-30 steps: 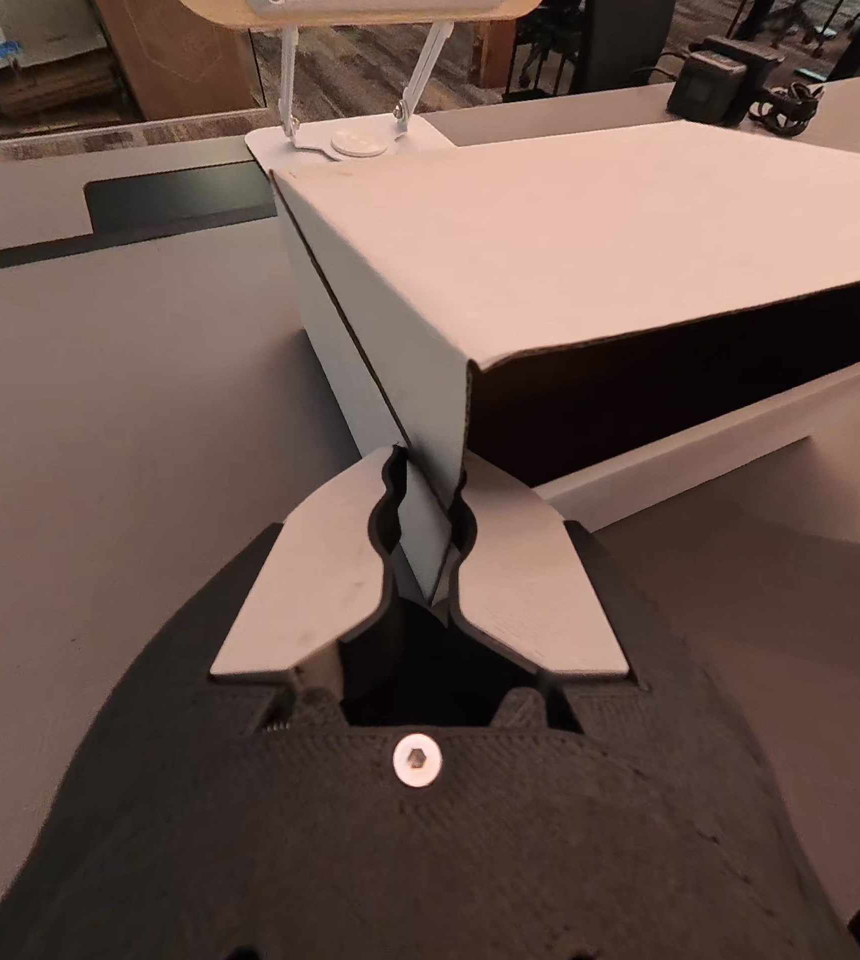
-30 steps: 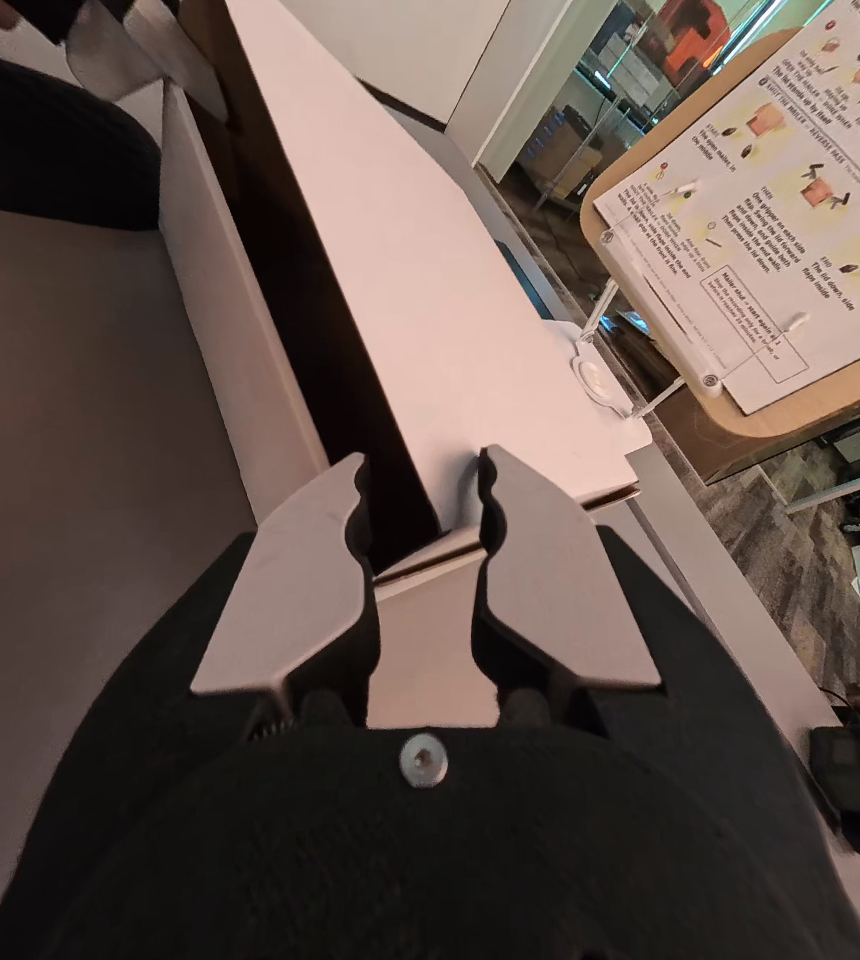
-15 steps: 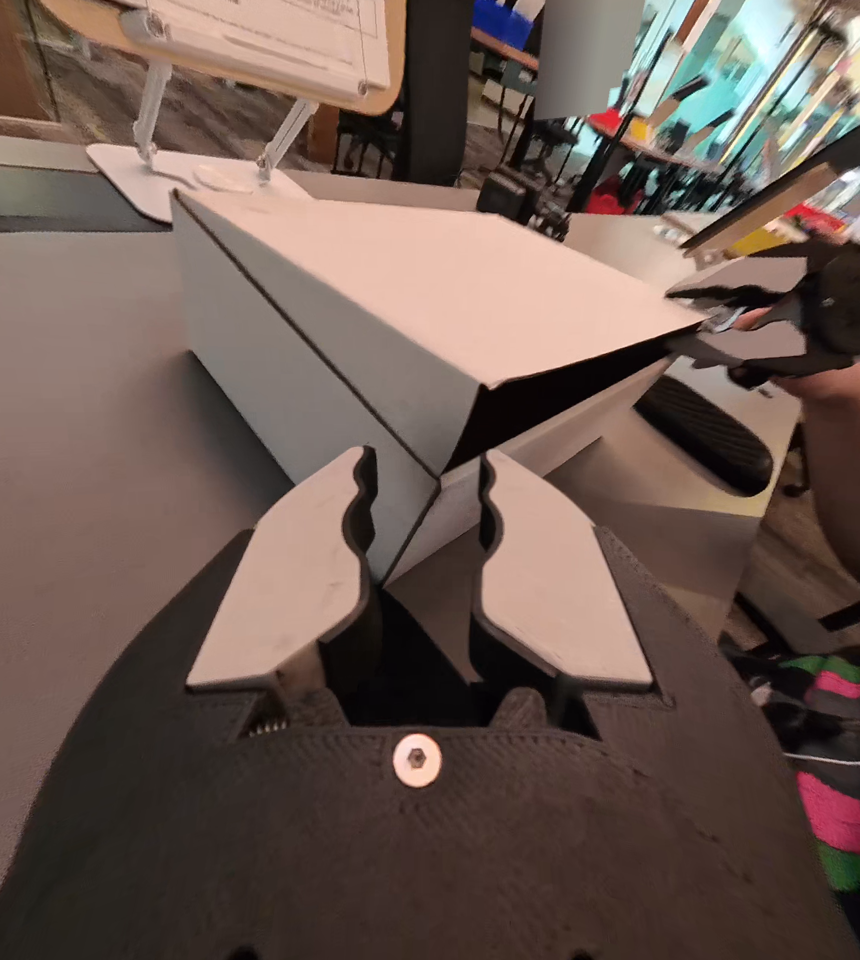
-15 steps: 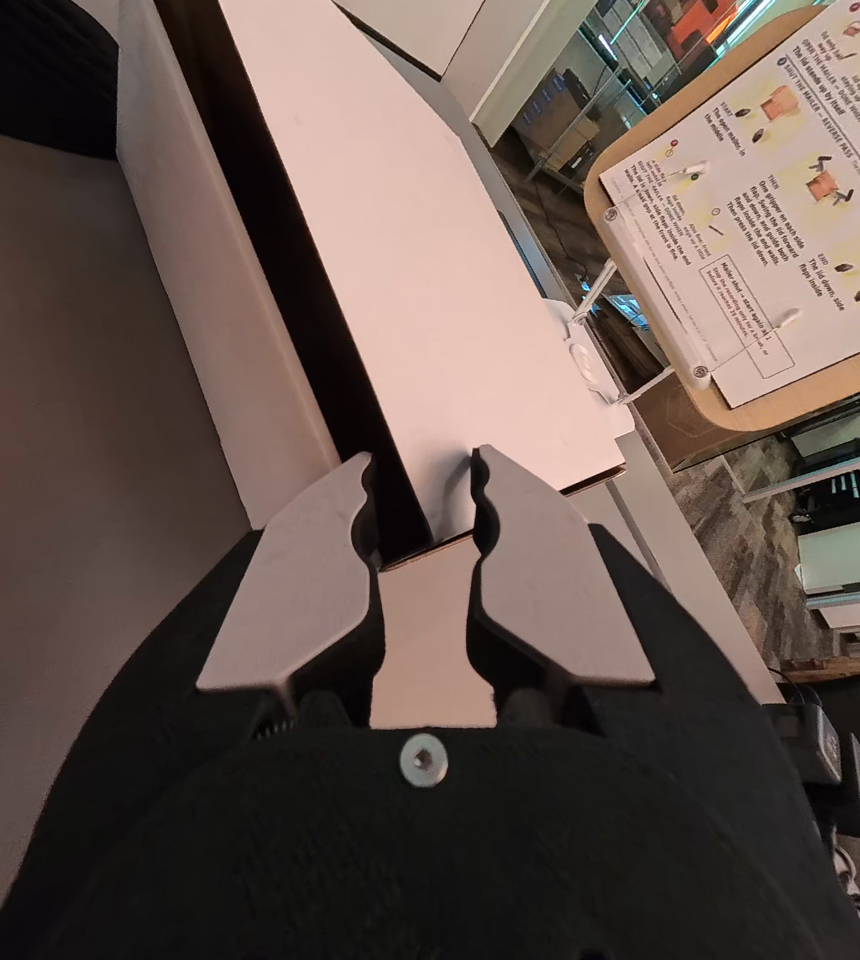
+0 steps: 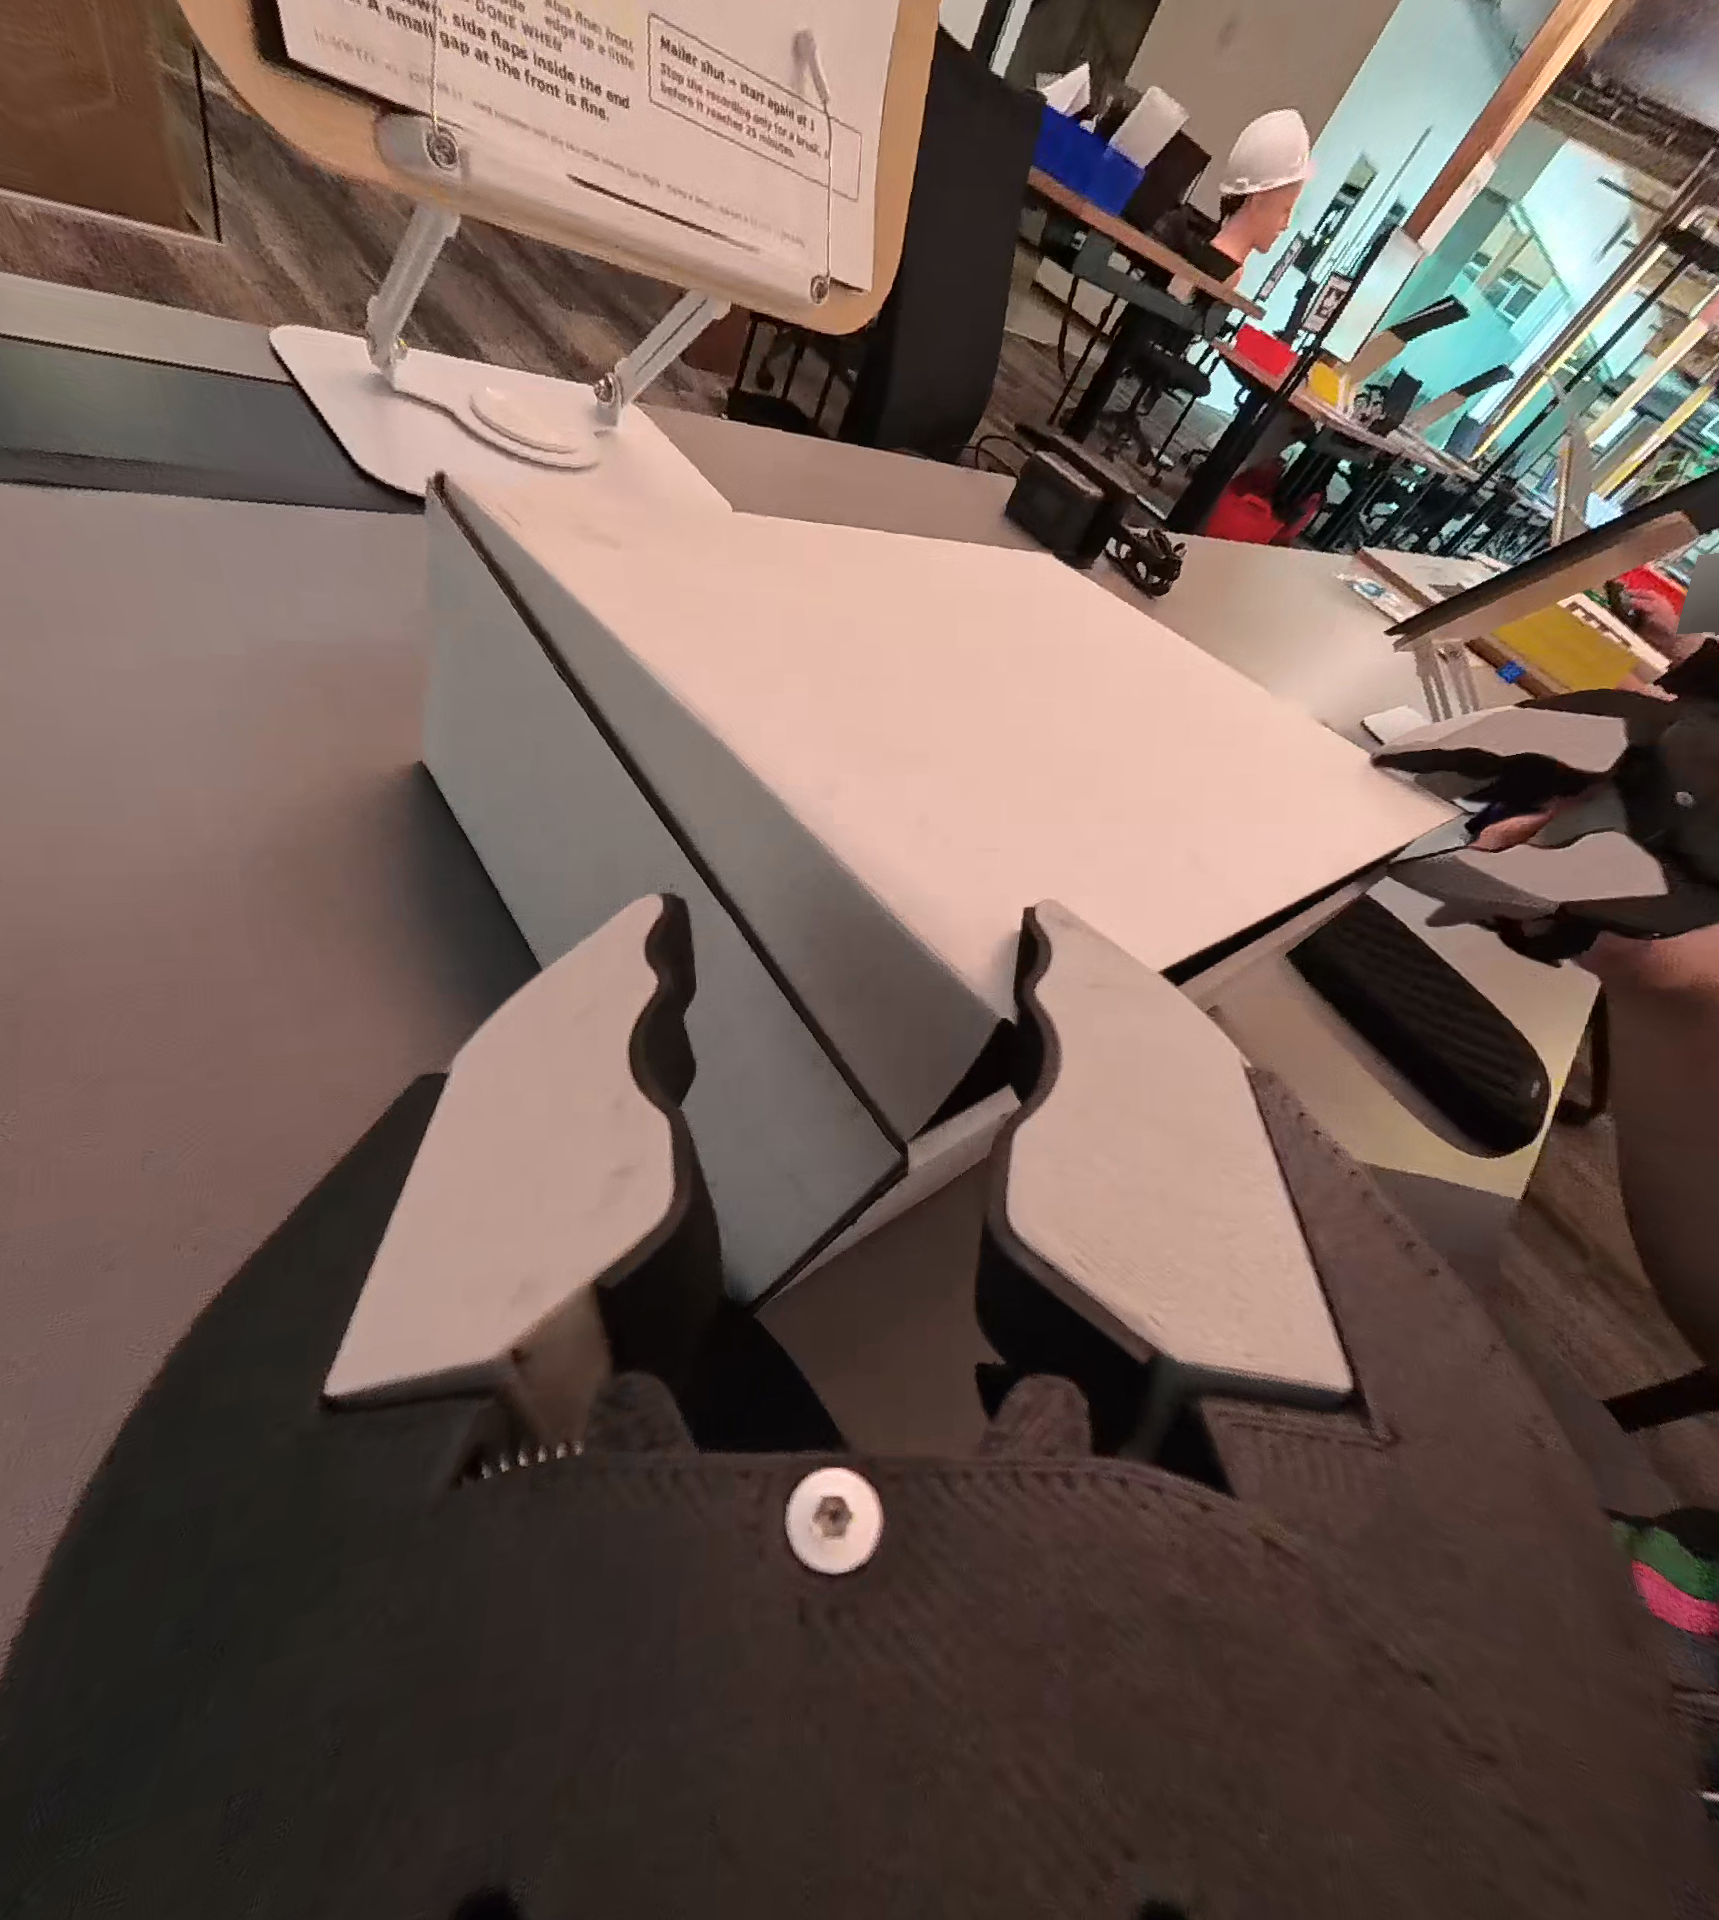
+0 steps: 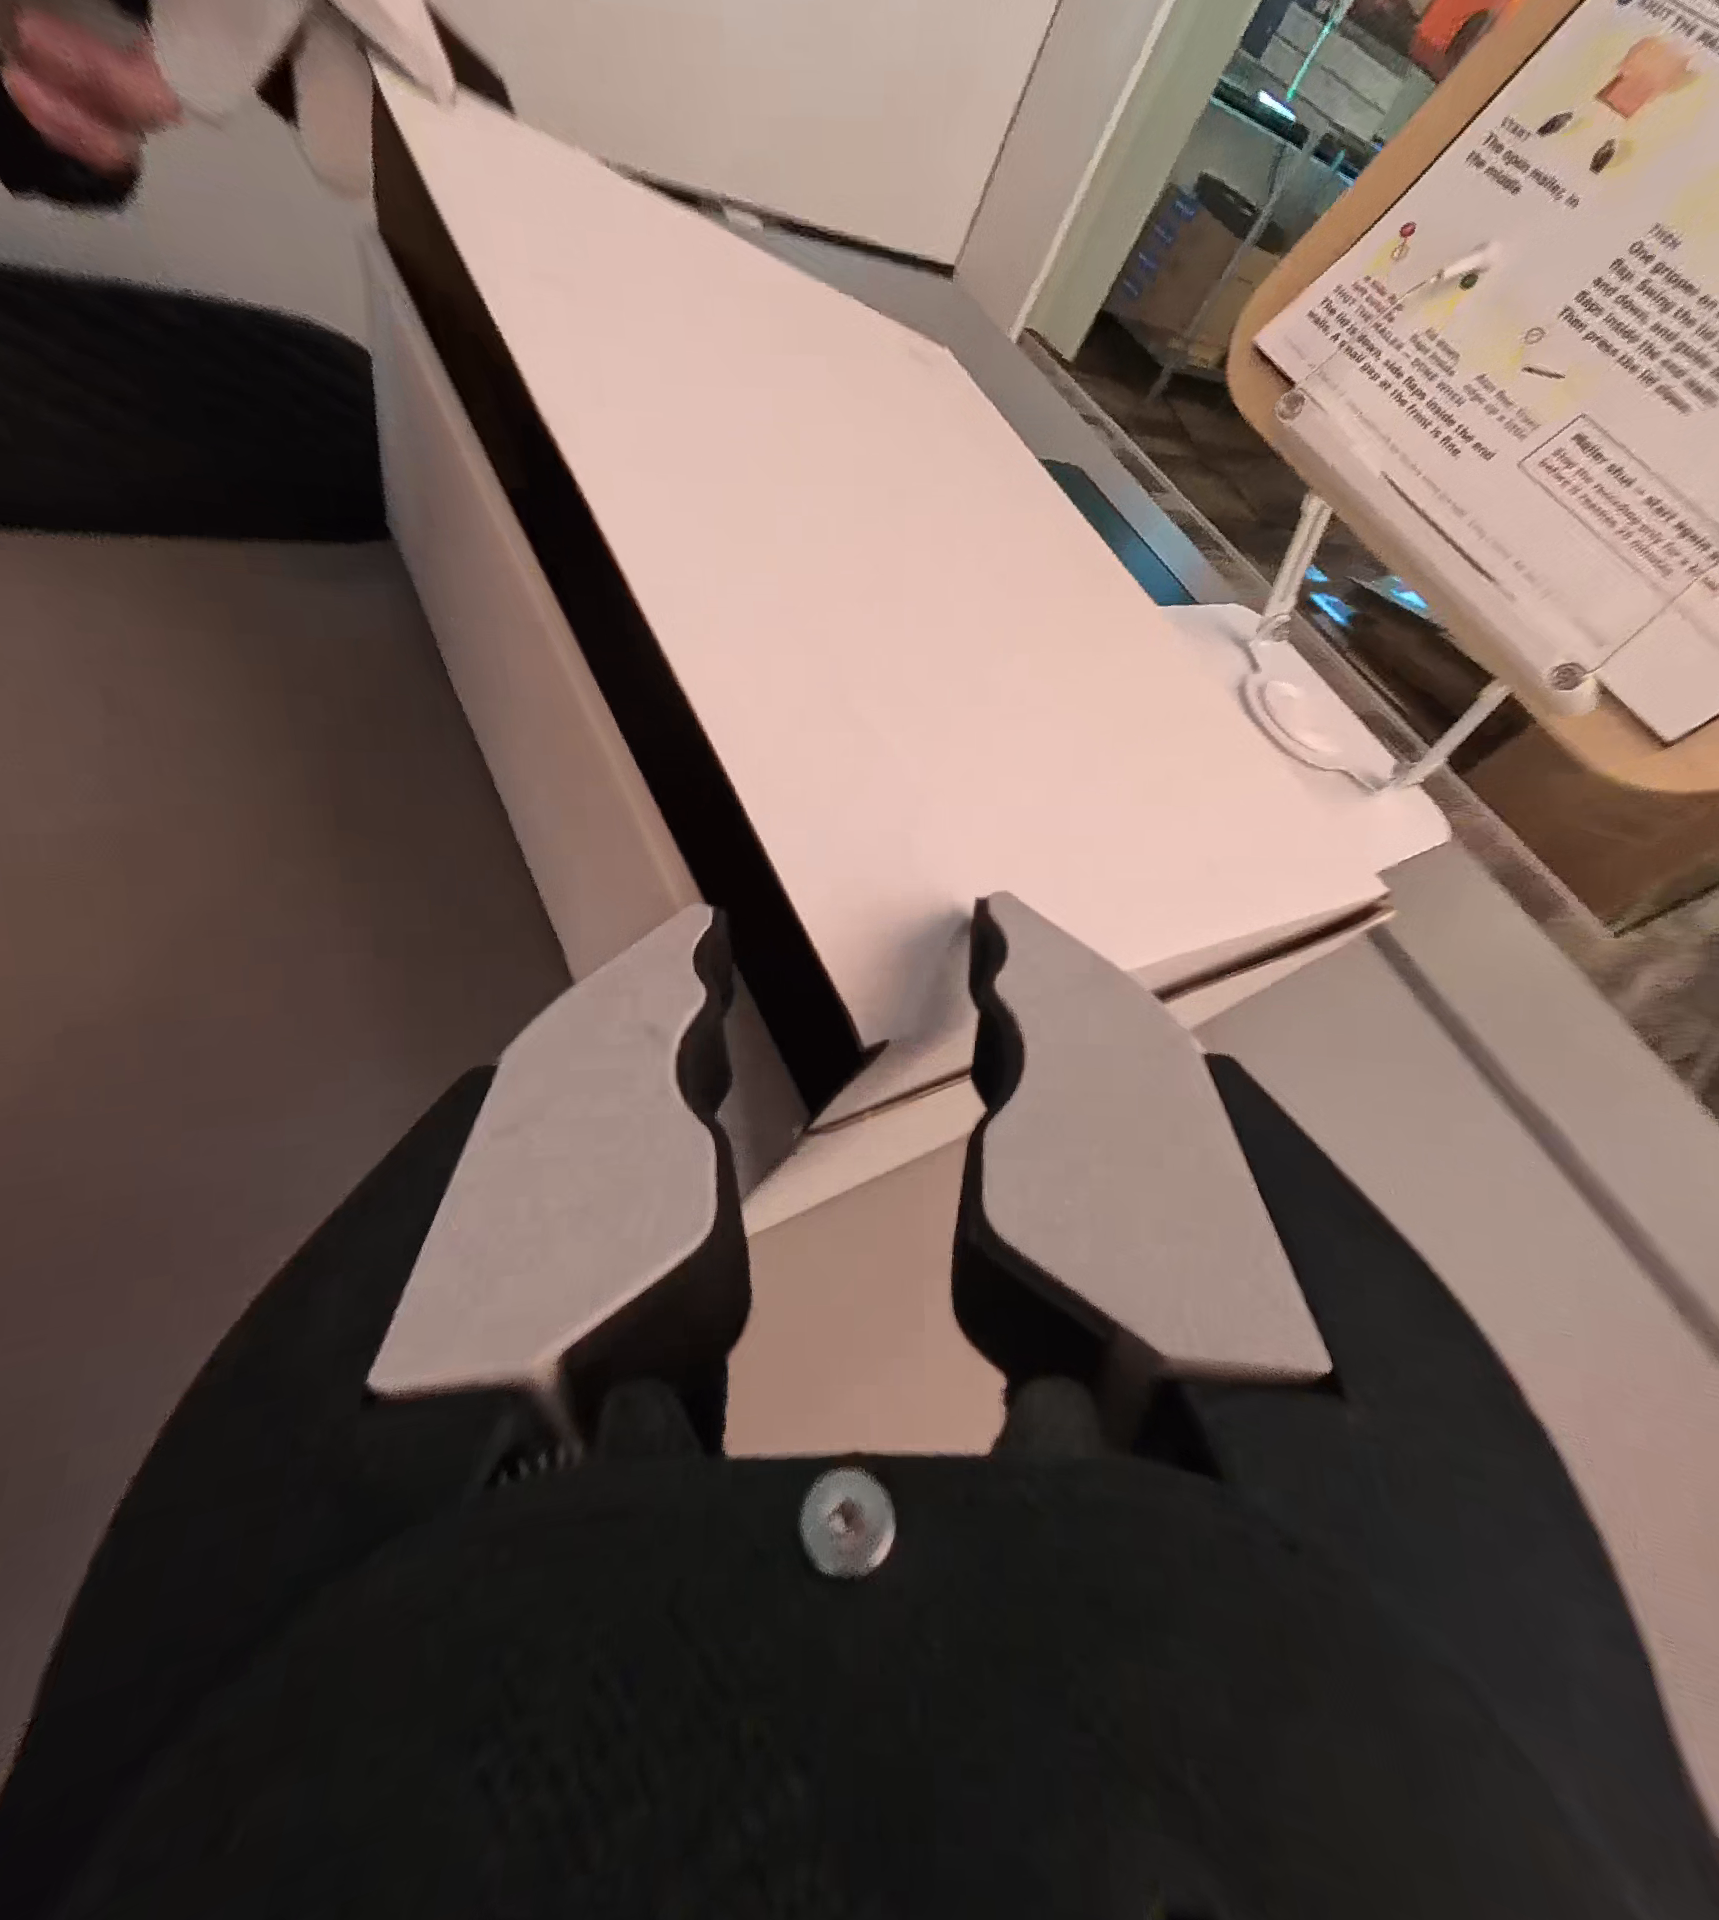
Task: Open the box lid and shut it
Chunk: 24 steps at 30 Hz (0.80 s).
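Note:
A white cardboard mailer box (image 5: 564, 821) lies on the grey table. Its lid (image 5: 938, 707) rests low with a thin dark gap along the front. My left gripper (image 5: 850, 920) is open and straddles the box's near left corner, where the lid's side flap (image 5: 834, 956) lies over the side wall. In the right wrist view my right gripper (image 6: 850, 914) is open and straddles the lid's (image 6: 834, 520) other front corner, above the front wall (image 6: 522, 727). The right gripper also shows in the left wrist view (image 5: 1520, 821).
An instruction board on a white stand (image 5: 626, 104) stands behind the box, also in the right wrist view (image 6: 1613, 416). A black padded armrest (image 5: 1426, 1039) lies off the table's front edge. A small black device (image 5: 1063, 504) sits at the back.
My left gripper let go of the lid's side flap and opened wide. The lid came down and the front gap narrowed. The right gripper stayed open at its corner.

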Tool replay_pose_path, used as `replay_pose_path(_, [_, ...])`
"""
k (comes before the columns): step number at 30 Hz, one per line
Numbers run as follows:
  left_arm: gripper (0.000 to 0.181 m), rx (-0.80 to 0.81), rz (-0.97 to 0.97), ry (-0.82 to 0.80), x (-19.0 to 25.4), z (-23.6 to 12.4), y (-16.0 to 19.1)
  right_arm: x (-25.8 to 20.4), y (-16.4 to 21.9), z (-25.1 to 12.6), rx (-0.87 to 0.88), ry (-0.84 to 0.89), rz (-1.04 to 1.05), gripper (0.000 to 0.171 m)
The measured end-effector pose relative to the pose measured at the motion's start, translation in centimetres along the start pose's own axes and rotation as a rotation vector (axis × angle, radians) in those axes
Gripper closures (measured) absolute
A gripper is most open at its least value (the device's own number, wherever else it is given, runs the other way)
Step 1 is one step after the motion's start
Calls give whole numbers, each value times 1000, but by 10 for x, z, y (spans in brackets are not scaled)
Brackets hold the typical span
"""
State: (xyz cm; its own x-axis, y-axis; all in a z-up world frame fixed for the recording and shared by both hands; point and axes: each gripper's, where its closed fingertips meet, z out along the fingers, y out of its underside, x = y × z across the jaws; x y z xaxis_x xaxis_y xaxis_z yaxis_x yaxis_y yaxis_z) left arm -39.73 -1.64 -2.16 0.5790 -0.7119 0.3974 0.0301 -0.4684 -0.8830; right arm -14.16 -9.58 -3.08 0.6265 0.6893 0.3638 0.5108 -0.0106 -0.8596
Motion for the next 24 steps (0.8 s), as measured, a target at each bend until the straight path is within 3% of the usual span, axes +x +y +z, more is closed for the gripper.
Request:
replay_pose_path(1, [120,-3,-12,7,-1,0,1,0,-1,-1,23,-15,30,127])
replay_pose_path(12, [124,-101,-100,51,-8,4,27,-8,6,-1,99,-165,236,123])
replay_pose_path(17, [128,-82,-93,78,-5,-2,20,-9,-6,-12,200,-244,365,122])
replay_pose_path(21, [136,-68,-31,75,-2,-7,12,14,-13,-23,272,-209,503,147])
replay_pose_path(24, [155,-65,57,121,10,-7,10,16,-8,-21,251,-222,543,160])
